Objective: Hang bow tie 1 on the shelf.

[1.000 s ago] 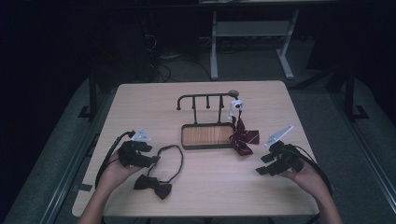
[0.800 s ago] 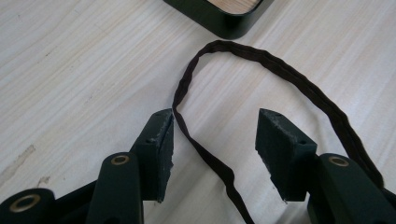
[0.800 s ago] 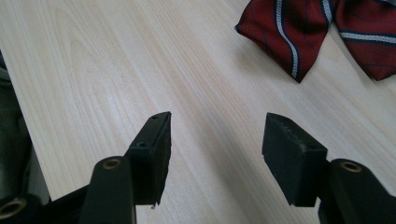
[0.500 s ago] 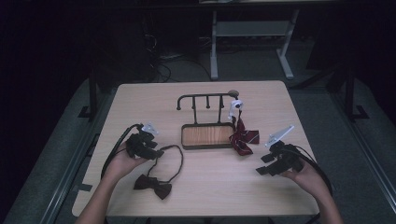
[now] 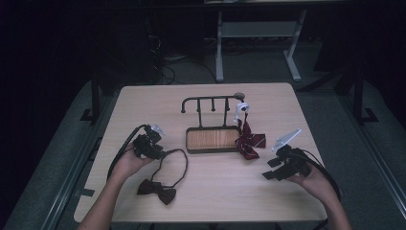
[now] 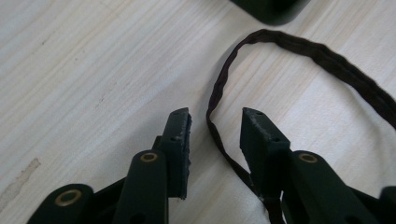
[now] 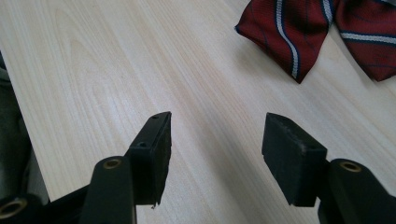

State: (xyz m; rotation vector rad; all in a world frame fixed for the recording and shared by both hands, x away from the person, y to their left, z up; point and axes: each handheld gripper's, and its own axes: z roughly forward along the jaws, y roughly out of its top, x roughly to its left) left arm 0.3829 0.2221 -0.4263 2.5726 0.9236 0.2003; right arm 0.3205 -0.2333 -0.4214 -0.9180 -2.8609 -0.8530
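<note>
A dark bow tie [image 5: 157,190] lies near the table's front left, its thin strap [image 5: 176,163] looped out behind it. My left gripper [image 5: 160,154] is at the loop's left end. In the left gripper view the strap [image 6: 233,51] runs between the two jaws of that gripper [image 6: 215,123]. The jaws have just been closing and the pads do not press on the strap. A red striped bow tie [image 5: 248,141] rests against the right end of a hook rack [image 5: 210,100]. My right gripper [image 5: 270,170] hovers open over bare wood, with the red tie [image 7: 299,37] ahead of it [image 7: 217,135].
The rack stands on a wooden base with a dark rim [image 5: 187,142] at the table's middle. A white clip or tag [image 5: 242,109] sits at the top of the red tie. Cables trail from both grippers. The floor around the table is dark, with a desk frame behind.
My left gripper has moved right and slightly forward, up to the strap loop of the dark bow tie. The right gripper and both ties have stayed put.
</note>
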